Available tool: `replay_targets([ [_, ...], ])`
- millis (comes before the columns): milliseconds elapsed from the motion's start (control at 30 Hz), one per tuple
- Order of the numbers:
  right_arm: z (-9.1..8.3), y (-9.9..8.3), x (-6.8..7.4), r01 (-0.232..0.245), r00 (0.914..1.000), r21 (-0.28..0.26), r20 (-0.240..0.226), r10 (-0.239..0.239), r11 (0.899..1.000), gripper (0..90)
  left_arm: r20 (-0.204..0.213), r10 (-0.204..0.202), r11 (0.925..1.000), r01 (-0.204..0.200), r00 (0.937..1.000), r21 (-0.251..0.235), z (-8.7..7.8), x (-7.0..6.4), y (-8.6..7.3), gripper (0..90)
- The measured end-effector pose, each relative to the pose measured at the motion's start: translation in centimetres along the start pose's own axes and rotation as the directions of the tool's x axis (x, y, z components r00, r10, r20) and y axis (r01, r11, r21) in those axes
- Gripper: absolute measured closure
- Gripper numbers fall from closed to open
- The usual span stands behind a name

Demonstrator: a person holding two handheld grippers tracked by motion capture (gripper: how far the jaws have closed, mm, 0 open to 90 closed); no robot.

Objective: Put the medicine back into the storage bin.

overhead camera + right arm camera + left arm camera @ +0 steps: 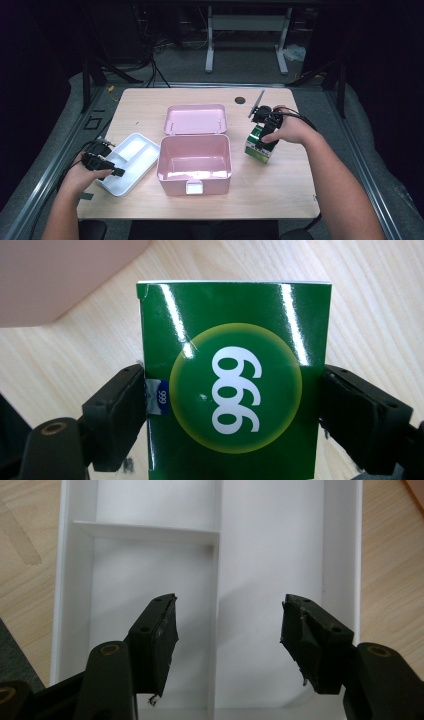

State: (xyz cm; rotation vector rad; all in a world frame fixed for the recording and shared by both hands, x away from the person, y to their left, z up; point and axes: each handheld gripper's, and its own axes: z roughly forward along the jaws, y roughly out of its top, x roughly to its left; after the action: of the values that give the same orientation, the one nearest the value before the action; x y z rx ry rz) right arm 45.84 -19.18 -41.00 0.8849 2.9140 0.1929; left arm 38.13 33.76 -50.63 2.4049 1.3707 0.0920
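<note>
High view: we look forward and down over the table [150, 100].
Left gripper view: close above white tray [270, 555].
Right gripper view: close on green box [235, 380].
Shared: tray [127, 162], box [258, 145].

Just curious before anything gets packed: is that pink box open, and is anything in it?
Open and empty. The pink box has its lid flipped back, and the high view shows a bare bottom.

- The box [234, 380] was glossy green, with a yellow-edged green circle and white "999" on it, and a small blue label at one side.
- The case [194, 160] and its open lid [195, 119] were pale pink.
- The tray [270, 555] was plain white.
- The table [280, 185] was light wood-grain.
- Both grippers' jaws were black.
</note>
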Motion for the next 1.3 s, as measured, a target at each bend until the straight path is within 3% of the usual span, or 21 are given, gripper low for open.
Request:
replay_targets([
  [100, -0.9, 0.1, 0.4, 0.031, 0.9995, -0.006, 0.005, -0.031, 0.999, 16.1, 0.003, 0.005, 1.0, -0.005, 1.0, 0.003, 0.0, 0.0, 0.0, 39.3],
  [200, -1.8, 0.3, 1.0, 0.109, 0.994, -0.022, 0.013, -0.109, 0.994, 16.3, 0.01, 0.003, 1.0, -0.003, 0.9999, 0.002, 0.0, 0.0, 0.0, 39.7],
  [233, -2.1, 0.3, 1.1, 0.128, 0.9918, -0.015, -0.005, -0.128, 0.992, 16.3, 0.011, 0.003, 1.0, -0.003, 0.9999, 0.001, 0.0, 0.0, 0.0, 39.7],
  [433, -3.7, 0.5, 2.2, 0.267, 0.9633, -0.047, -0.015, -0.268, 0.963, 16.5, 0.014, 0.004, 1.0, -0.004, 0.9999, 0.002, 0.0, 0.0, 0.0, 39.9],
  [667, -5.5, 1.3, 3.7, 0.312, 0.9461, -0.044, -0.075, -0.315, 0.949, 16.7, 0.014, 0.002, 1.0, -0.002, 0.9999, -0.006, -0.2, 0.0, 0.0, 40.1],
  [800, -6.7, 2.2, 4.9, 0.347, 0.9354, -0.041, -0.059, -0.349, 0.937, 16.7, 0.015, 0.004, 1.0, -0.004, 0.9999, -0.006, -0.2, -0.1, 0.0, 40.1],
  [900, -7.4, 3.2, 6.0, 0.377, 0.9236, -0.058, -0.053, -0.38, 0.924, 16.7, 0.017, 0.005, 1.0, -0.005, 0.9998, -0.007, -0.2, -0.1, 0.0, 40.1],
  [1033, -7.9, 5.1, 7.9, 0.427, 0.9011, -0.07, -0.05, -0.431, 0.902, 16.7, 0.016, 0.006, 1.0, -0.006, 0.9999, -0.006, -0.2, -0.1, 0.0, 40.1],
  [1300, -7.1, 9.3, 11.3, 0.5, 0.8599, -0.094, -0.063, -0.507, 0.861, 16.7, 0.016, 0.012, 0.9999, -0.012, 0.9998, -0.007, -0.3, -0.2, 0.1, 40.1],
])
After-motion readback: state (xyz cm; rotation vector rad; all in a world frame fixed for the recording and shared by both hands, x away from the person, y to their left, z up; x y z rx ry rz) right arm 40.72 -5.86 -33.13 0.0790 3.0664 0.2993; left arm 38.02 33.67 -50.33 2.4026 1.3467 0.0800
